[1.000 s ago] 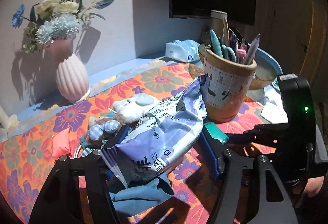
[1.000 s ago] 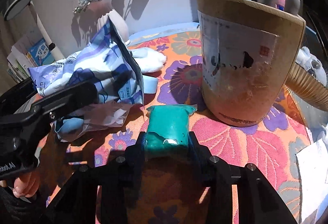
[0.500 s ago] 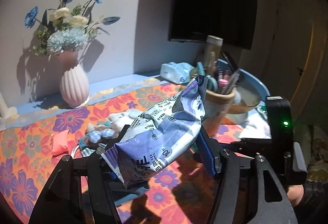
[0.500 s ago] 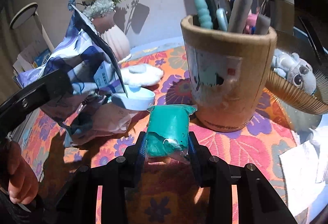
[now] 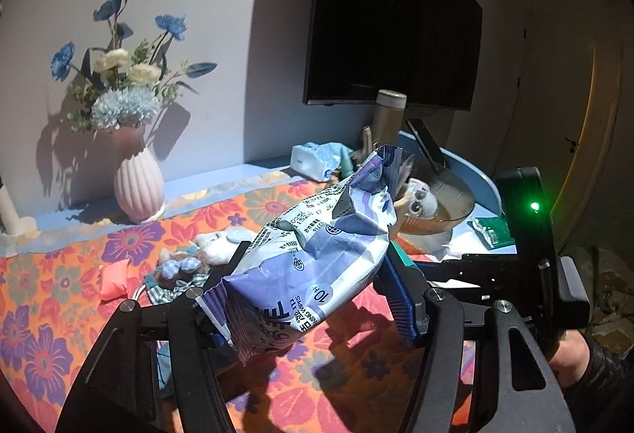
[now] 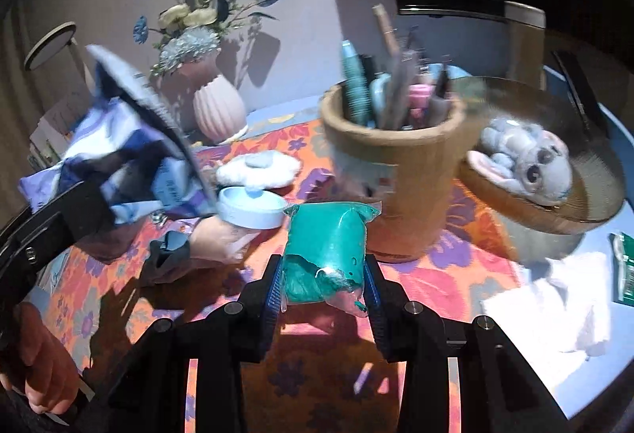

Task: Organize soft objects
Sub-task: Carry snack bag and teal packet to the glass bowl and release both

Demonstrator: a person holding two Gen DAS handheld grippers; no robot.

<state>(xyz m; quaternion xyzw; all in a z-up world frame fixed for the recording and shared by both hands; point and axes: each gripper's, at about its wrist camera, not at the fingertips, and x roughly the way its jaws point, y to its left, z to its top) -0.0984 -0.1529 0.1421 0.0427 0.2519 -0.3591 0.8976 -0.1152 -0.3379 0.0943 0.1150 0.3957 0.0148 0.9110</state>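
Observation:
A crumpled purple-and-white wipes pack [image 5: 317, 254] hangs above the floral tablecloth [image 5: 59, 314], with my left gripper [image 5: 317, 276] shut on its lower half. The right wrist view shows that pack [image 6: 119, 155] at the left, blurred. My right gripper [image 6: 324, 268] is shut on a teal soft packet [image 6: 329, 250], held off the cloth in front of the wooden pen cup [image 6: 396, 175]. A grey plush toy [image 6: 527, 163] lies in a woven bowl [image 6: 594, 171]. A white plush [image 5: 222, 243] and a small checkered toy [image 5: 178, 270] lie on the cloth.
A pink vase of flowers [image 5: 138, 183] stands by the back wall, with a tissue pack [image 5: 317, 159] further right. A pink sachet [image 5: 113, 278] lies on the cloth. A pale blue round lid [image 6: 249, 211], white cloth [image 6: 554, 302] and green packet [image 6: 626, 266] lie around the cup.
Both grippers have risen with their loads. The wipes pack has come up off the blue cloth beneath it, and the teal packet has left the tablecloth.

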